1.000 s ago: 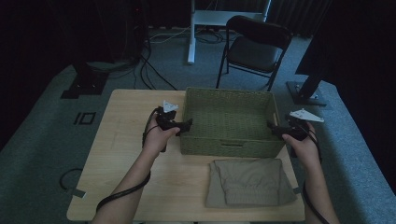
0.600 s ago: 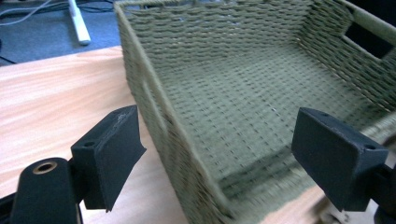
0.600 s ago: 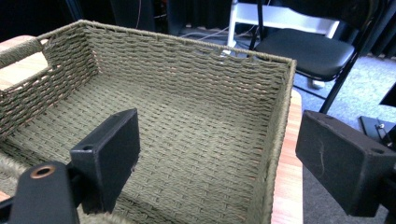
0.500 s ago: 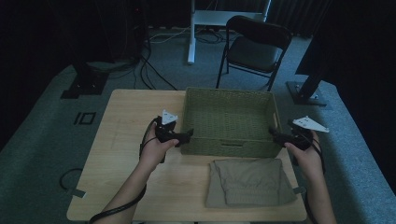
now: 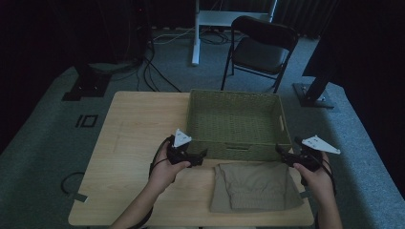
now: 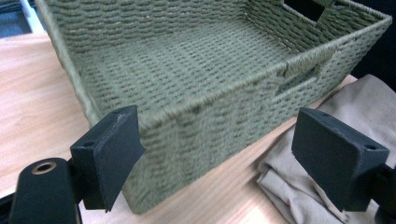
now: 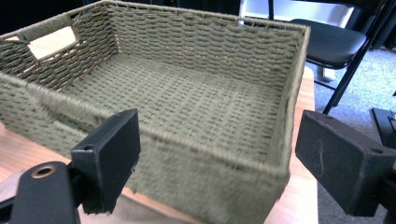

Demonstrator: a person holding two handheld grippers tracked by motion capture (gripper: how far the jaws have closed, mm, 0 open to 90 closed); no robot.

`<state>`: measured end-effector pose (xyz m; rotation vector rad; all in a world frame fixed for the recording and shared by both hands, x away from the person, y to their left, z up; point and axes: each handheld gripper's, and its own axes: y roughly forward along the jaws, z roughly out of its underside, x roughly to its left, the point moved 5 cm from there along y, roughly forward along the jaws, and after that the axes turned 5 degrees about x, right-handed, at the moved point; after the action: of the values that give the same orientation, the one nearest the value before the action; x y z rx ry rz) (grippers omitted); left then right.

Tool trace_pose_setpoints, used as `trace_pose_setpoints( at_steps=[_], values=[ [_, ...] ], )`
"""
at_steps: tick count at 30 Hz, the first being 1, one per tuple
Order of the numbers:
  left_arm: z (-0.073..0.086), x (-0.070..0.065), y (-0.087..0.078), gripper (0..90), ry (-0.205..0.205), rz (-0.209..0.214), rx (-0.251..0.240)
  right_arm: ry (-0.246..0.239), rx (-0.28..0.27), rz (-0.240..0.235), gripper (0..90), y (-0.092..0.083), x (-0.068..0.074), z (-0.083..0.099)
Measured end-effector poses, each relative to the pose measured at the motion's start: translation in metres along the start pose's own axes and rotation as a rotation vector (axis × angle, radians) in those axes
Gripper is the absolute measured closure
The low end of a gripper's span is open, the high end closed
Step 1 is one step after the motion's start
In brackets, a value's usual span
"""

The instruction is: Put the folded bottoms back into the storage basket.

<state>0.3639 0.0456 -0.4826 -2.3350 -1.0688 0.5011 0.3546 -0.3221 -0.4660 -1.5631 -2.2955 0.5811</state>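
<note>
An empty green woven basket (image 5: pixel 235 121) stands on the wooden table (image 5: pixel 133 124). A folded tan cloth (image 5: pixel 255 187) lies flat in front of it, near the table's front edge. My left gripper (image 5: pixel 199 156) is open at the basket's near-left corner, with that corner (image 6: pixel 154 121) seen between its jaws and the cloth (image 6: pixel 336 116) at the right. My right gripper (image 5: pixel 282 153) is open at the basket's near-right corner (image 7: pixel 261 177), just above the cloth's far-right edge. Neither gripper holds anything.
A black folding chair (image 5: pixel 260 47) stands beyond the table's far side, next to a white desk leg (image 5: pixel 196 33). Cables and a dark stand base (image 5: pixel 86 83) lie on the floor at the left. Bare tabletop stretches left of the basket.
Both hands have drawn back toward the table's front edge, from the basket's sides to its two near corners. Basket and cloth lie where they were.
</note>
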Motion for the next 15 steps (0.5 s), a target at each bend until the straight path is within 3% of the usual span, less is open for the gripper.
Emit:
trace_pose_setpoints(
  at_steps=[5,12,15],
  values=[
    [0.009,-0.013,0.001,16.5,-0.002,0.035,-0.003,-0.003,0.016,0.0,13.7,-0.004,0.005,0.019],
    [0.022,-0.041,0.007,16.5,0.011,0.106,0.011,0.027,0.043,-0.02,13.6,-0.002,0.011,0.048],
    [0.028,-0.044,0.012,16.5,0.007,0.103,0.027,0.054,0.054,-0.018,13.6,-0.002,0.009,0.06]
  ],
)
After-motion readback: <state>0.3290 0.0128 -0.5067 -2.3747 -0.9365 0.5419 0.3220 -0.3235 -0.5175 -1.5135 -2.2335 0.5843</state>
